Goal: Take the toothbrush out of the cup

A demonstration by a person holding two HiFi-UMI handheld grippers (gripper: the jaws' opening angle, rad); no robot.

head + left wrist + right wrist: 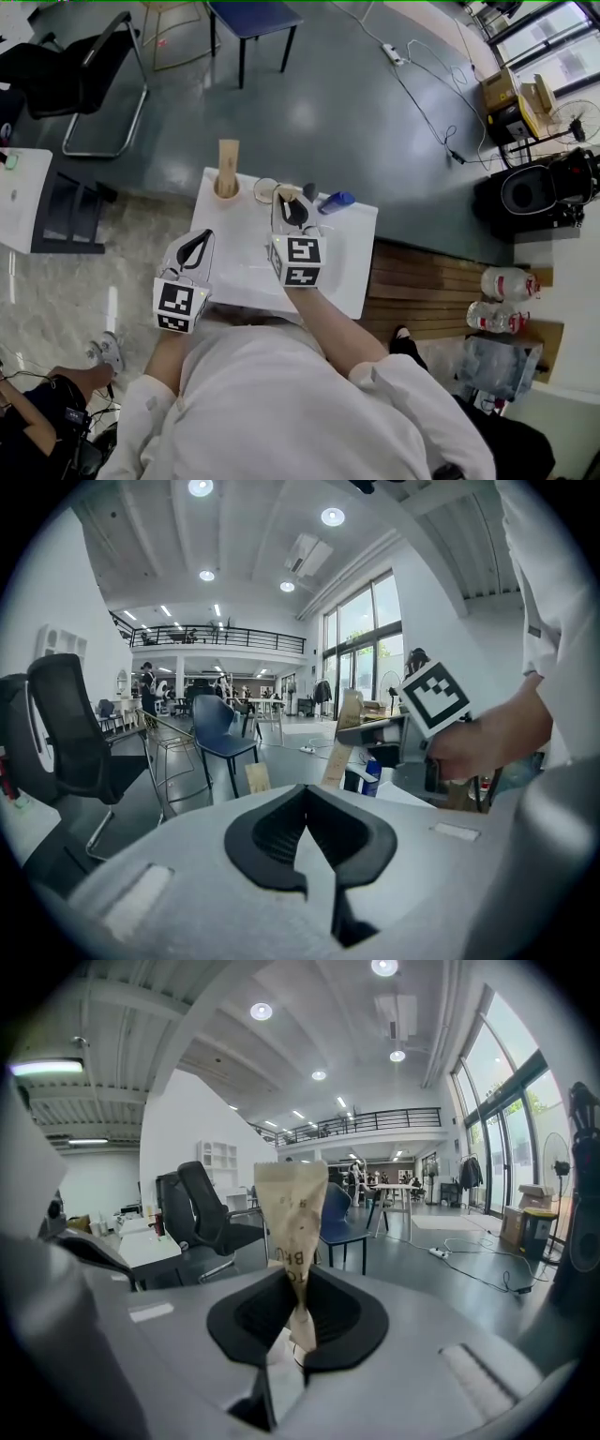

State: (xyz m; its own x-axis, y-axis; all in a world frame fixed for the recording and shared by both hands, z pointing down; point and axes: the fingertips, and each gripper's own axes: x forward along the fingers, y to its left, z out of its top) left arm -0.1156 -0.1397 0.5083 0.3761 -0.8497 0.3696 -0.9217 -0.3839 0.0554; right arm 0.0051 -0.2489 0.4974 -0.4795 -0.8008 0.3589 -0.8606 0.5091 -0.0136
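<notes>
One paper-wrapped toothbrush (292, 1213) is being pinched near its lower end by the right gripper (296, 1314), with its long axis standing upright above the jaws. It is being held just right of the clear cup (265, 191) on the table (244, 277). Whether its foot is clearing the rim cannot be told. The left gripper (305, 829) is being held closed on nothing, farther from the cup.

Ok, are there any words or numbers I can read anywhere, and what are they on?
"BRU" and "TO", sideways, partial: on the brown paper toothbrush wrapper held by the right gripper.
Too small to read: the finer print higher on that wrapper.
Only patterns, no words: the black-and-white square markers on the gripper cubes.
Too blurred: the blue bottle label.
</notes>
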